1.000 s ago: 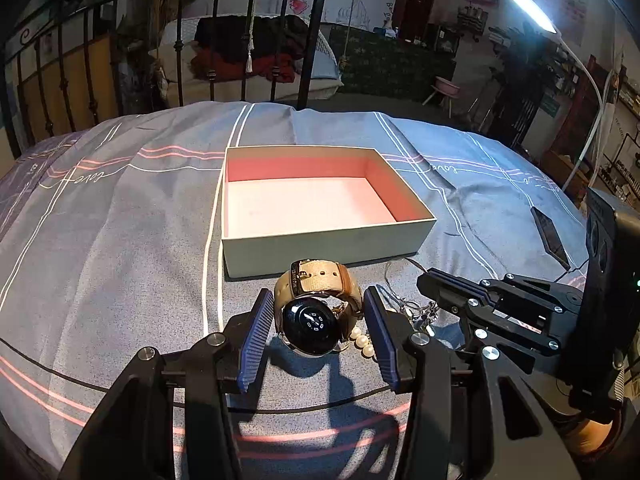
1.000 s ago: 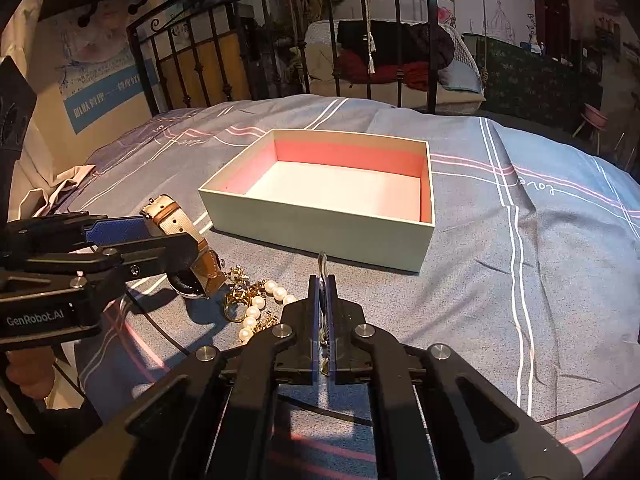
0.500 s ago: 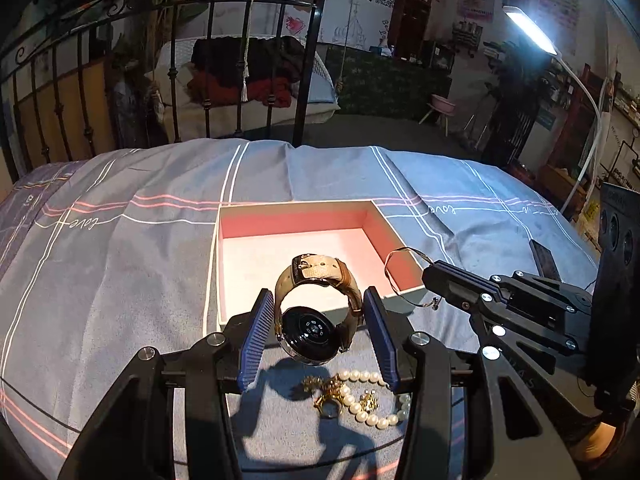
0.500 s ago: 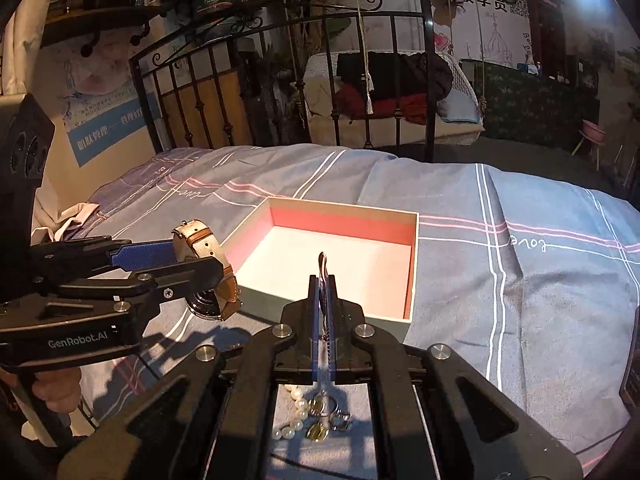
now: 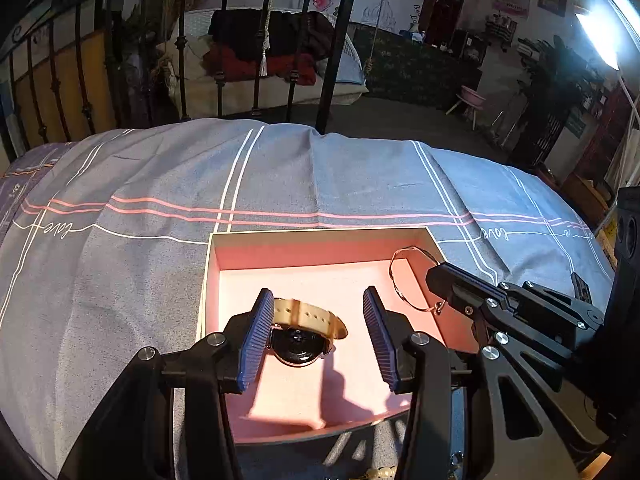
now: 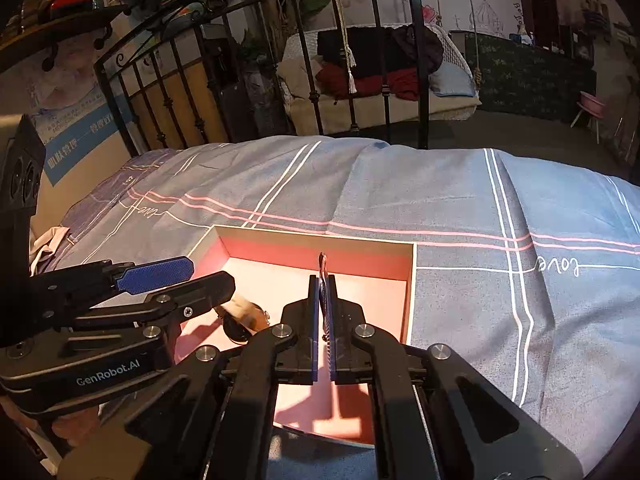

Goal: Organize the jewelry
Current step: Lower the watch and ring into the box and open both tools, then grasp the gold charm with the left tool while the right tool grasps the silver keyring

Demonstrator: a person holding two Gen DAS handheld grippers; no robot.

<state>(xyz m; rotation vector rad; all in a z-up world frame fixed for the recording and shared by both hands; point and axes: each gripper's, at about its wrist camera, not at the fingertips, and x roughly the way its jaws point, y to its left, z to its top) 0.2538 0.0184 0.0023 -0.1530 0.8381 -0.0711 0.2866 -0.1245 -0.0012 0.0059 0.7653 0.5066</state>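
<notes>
An open box (image 5: 320,235) with a pink inside lies on the striped bed sheet; it also shows in the right wrist view (image 6: 409,288). My left gripper (image 5: 318,336) is open over the box. A watch (image 5: 304,332) with a tan strap and dark face is between its blue pads, blurred and apart from the right pad; it also shows in the right wrist view (image 6: 244,318). My right gripper (image 6: 323,280) is shut on a thin gold bangle (image 5: 408,280) and holds it over the box's right side.
The grey-blue sheet (image 5: 160,184) with white and pink stripes covers the bed. A black iron bed rail (image 5: 332,40) stands behind it. A few pearl beads (image 5: 380,472) lie on the sheet near the box's front wall.
Both grippers moved forward over the box. My left gripper opened and the watch dropped from its hold into the box. My right gripper stayed shut on the bangle.
</notes>
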